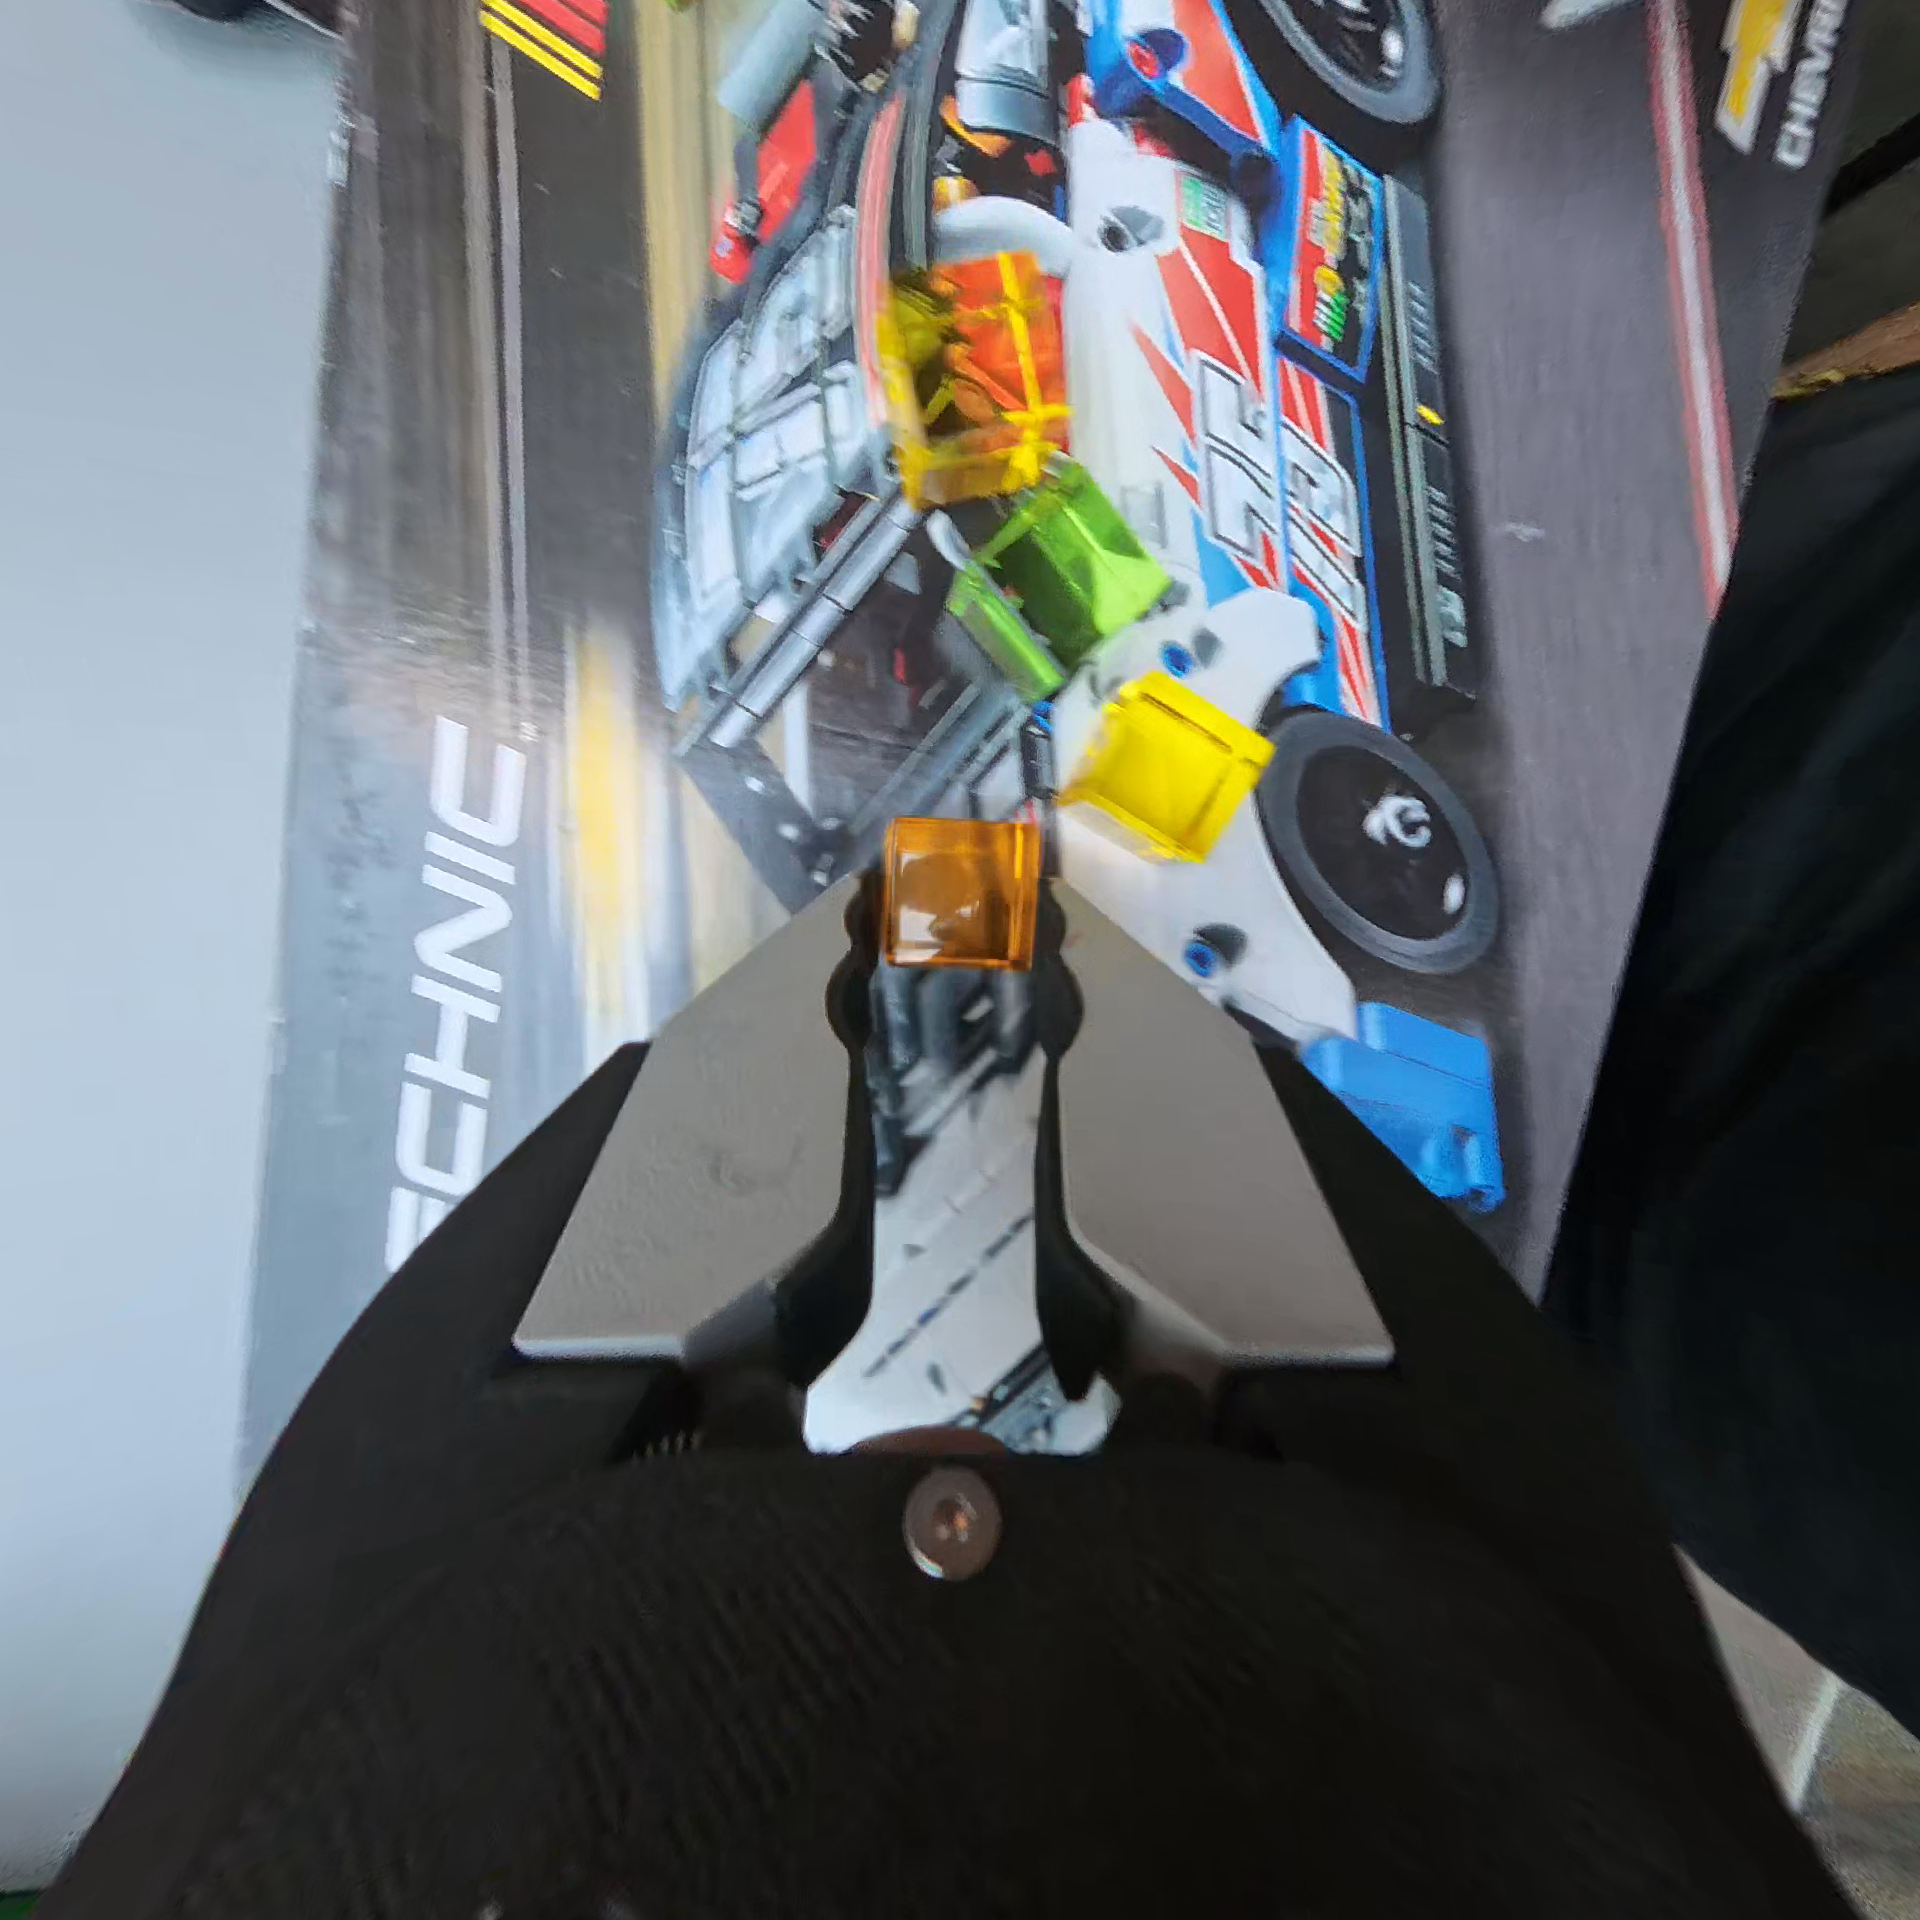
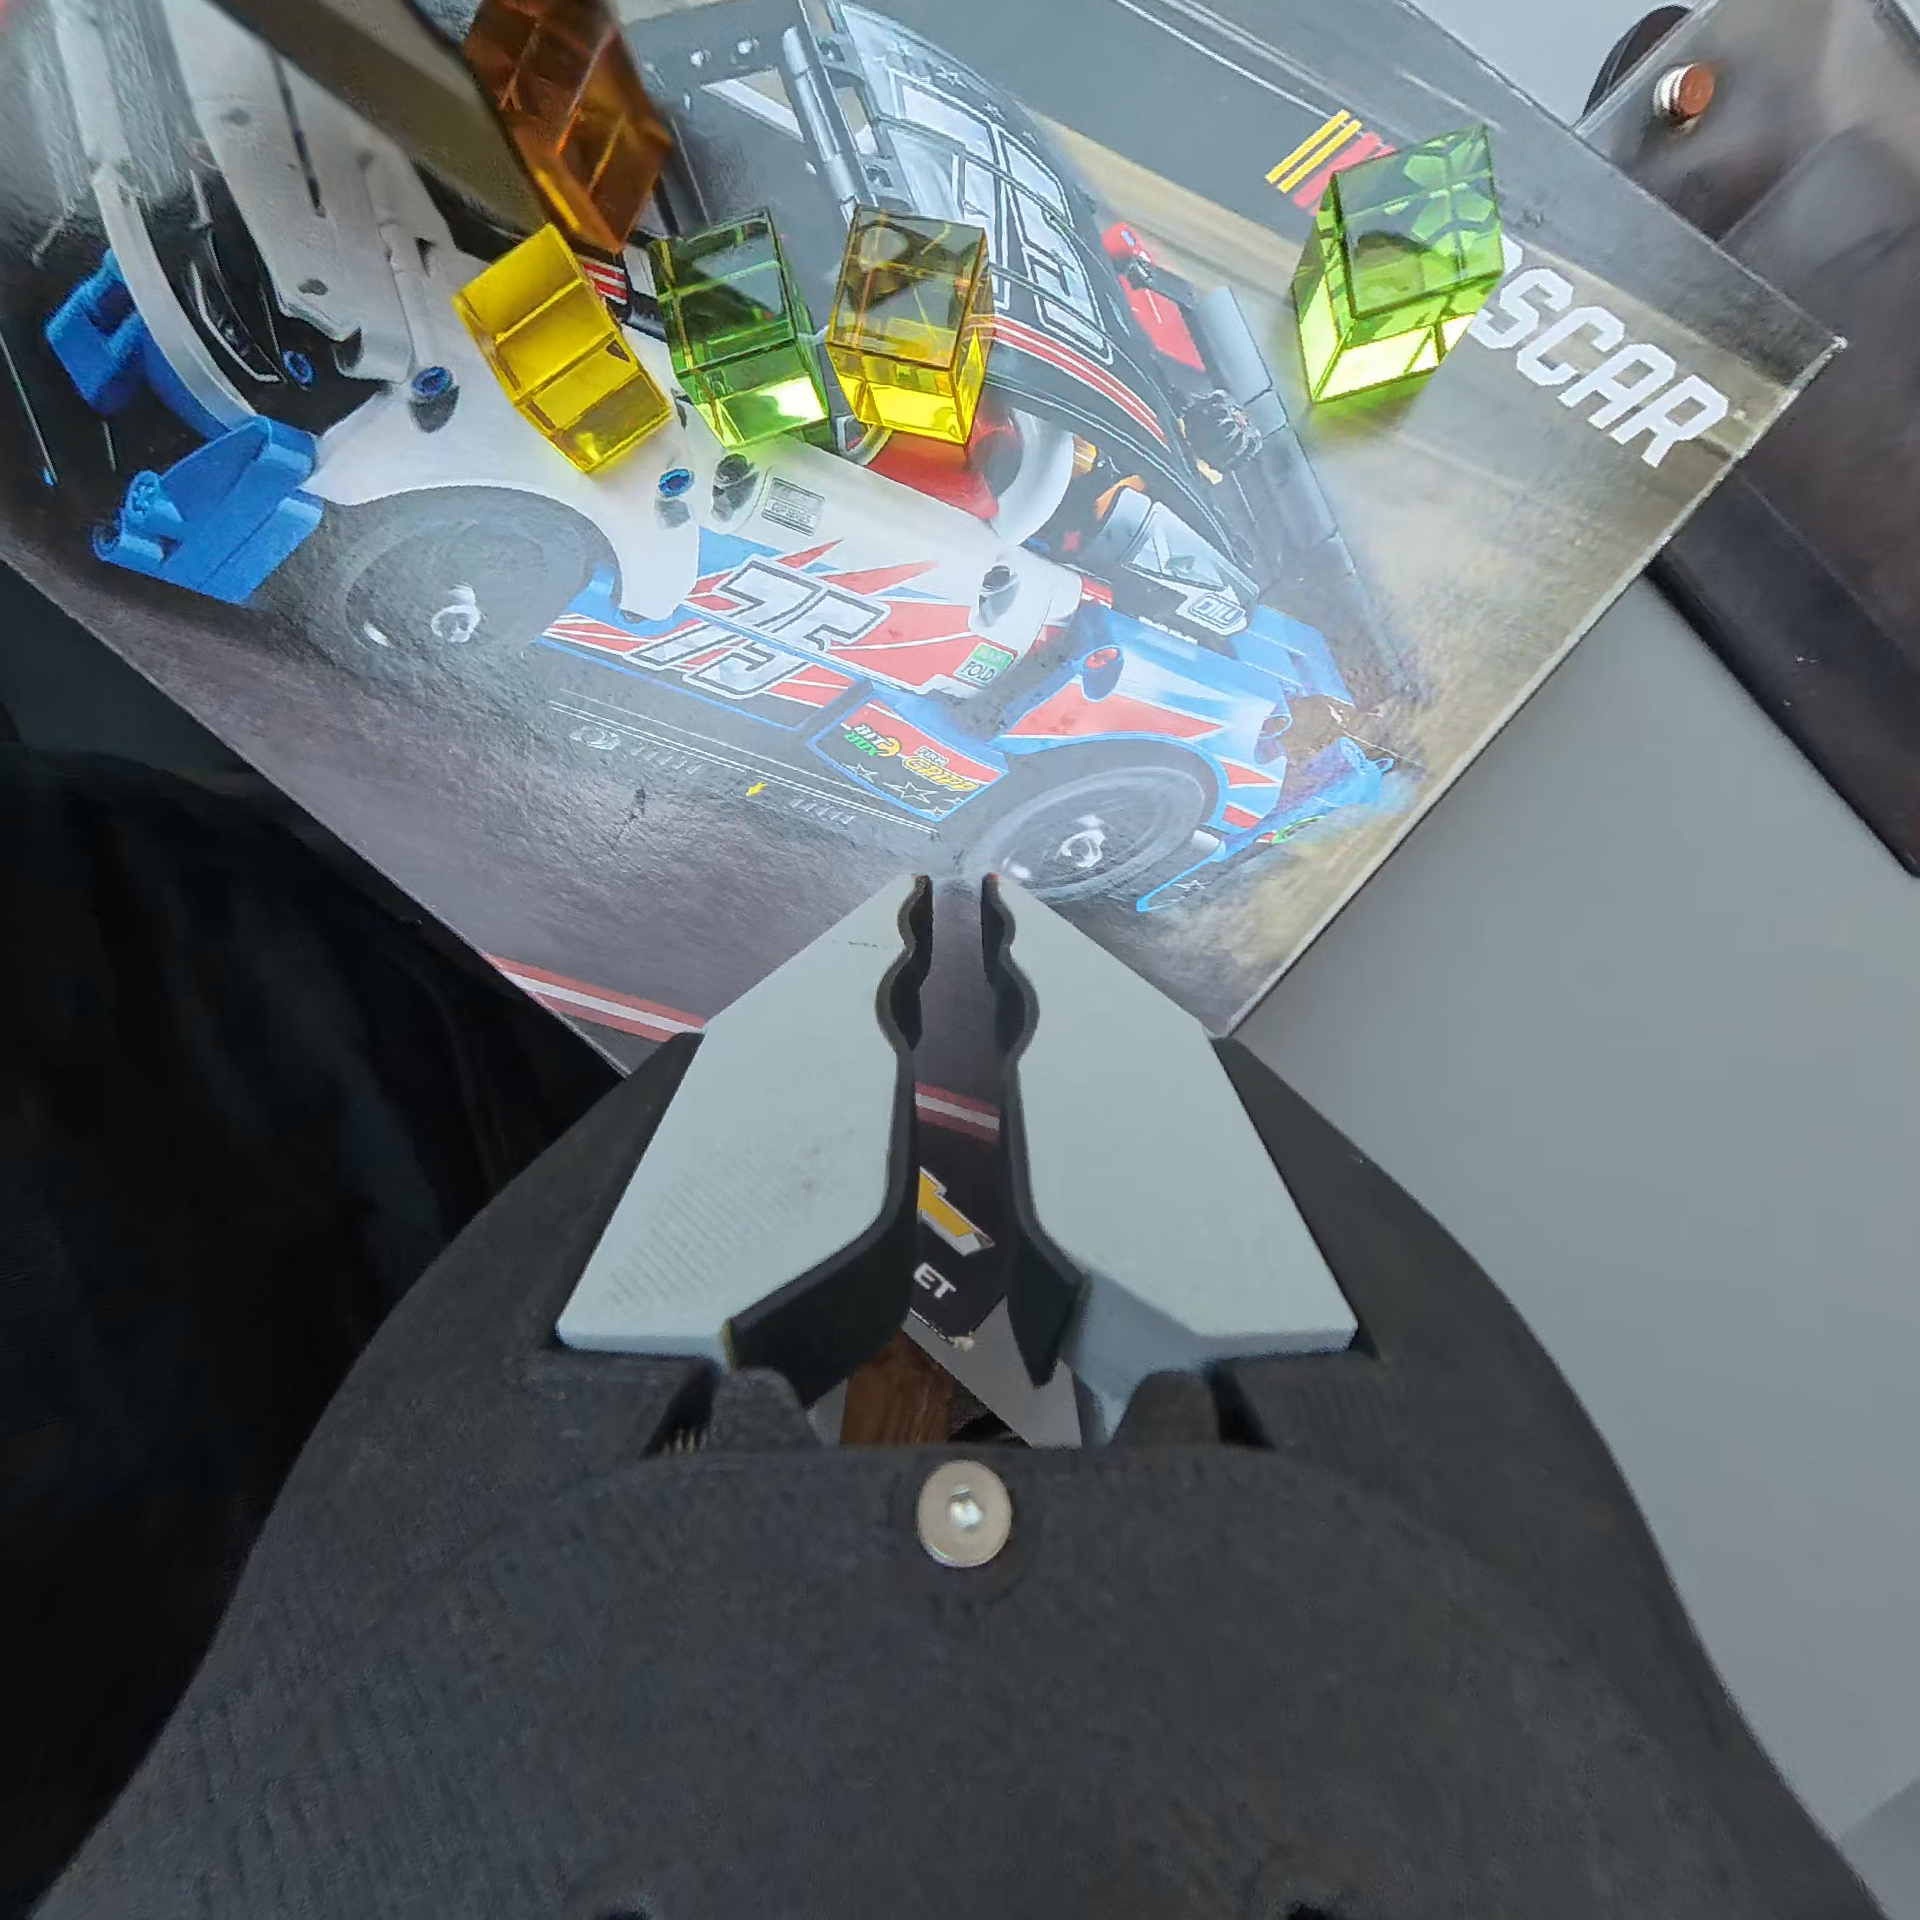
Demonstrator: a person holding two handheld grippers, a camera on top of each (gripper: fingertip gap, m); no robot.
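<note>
My left gripper [image 1: 958, 920] is shut on an amber see-through cube [image 1: 961, 883] and holds it just above a toy box [image 1: 436, 623] printed with a race car. Ahead of it on the box stand a yellow cube [image 1: 1164, 764], a green cube [image 1: 1060, 571] and a second yellow cube [image 1: 977, 384] in a row. The right wrist view shows the held amber cube [image 2: 566, 114] at top left, the row [image 2: 561, 353] [image 2: 743, 332] [image 2: 914, 322], and a lone green cube [image 2: 1403, 260] at the far right. My right gripper [image 2: 954, 883] is shut and empty over the box's near edge.
The box [image 2: 727, 831] lies on a grey table [image 2: 1558, 1247]. A black object with a screw [image 2: 1766, 312] sits past the box's far right corner. Dark cloth [image 2: 208, 1039] lies along the box's left side, and shows in the left wrist view [image 1: 1766, 935]. The gap from one gripper's tips to the other's is roughly 15 cm.
</note>
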